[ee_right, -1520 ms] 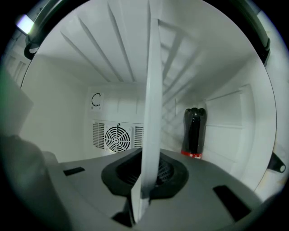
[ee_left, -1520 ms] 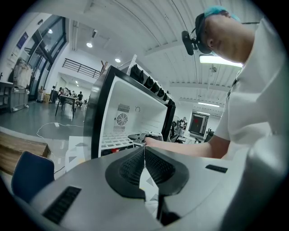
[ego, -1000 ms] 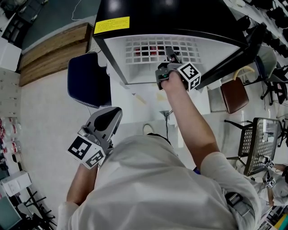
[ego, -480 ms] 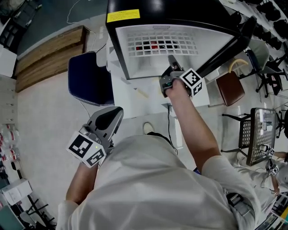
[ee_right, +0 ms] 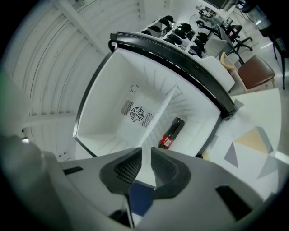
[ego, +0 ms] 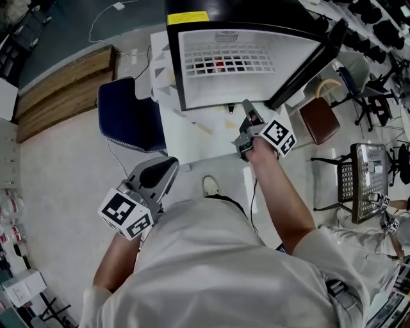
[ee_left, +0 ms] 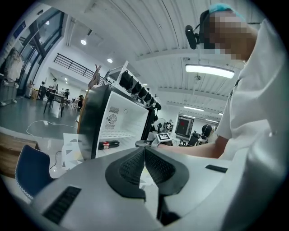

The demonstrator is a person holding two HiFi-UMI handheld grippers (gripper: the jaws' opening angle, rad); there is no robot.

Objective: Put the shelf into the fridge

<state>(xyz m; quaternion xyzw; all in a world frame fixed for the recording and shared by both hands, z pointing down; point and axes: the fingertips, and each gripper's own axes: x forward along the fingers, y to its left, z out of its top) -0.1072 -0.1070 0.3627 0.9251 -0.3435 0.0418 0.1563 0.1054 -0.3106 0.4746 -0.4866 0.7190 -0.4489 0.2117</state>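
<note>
A black mini fridge (ego: pixel 243 9) with a white interior stands open on a white worktop (ego: pixel 198 138), its door (ego: pixel 307 64) swung out to the right in the head view and a yellow label (ego: pixel 188 18) on its top edge. A dark blue chair (ego: pixel 128 115) sits just beside the worktop on the left, and a brown chair (ego: pixel 318 118) on the right. The white wire shelf (ego: pixel 227 61) lies level inside the fridge, across the upper part of the cavity. A red-labelled dark bottle (ee_right: pixel 171 133) lies on its side on the fridge floor beneath it, below the round fan grille (ee_right: pixel 137 114) on the back wall. The right gripper (ego: pixel 246 106) is held out over the worktop in front of the fridge opening, clear of the shelf. Its fingers have just been closing and stand slightly apart, with nothing between them. The left gripper (ego: pixel 170 161) is held low near the person's body, well apart from the fridge, its fingers together and empty.
</note>
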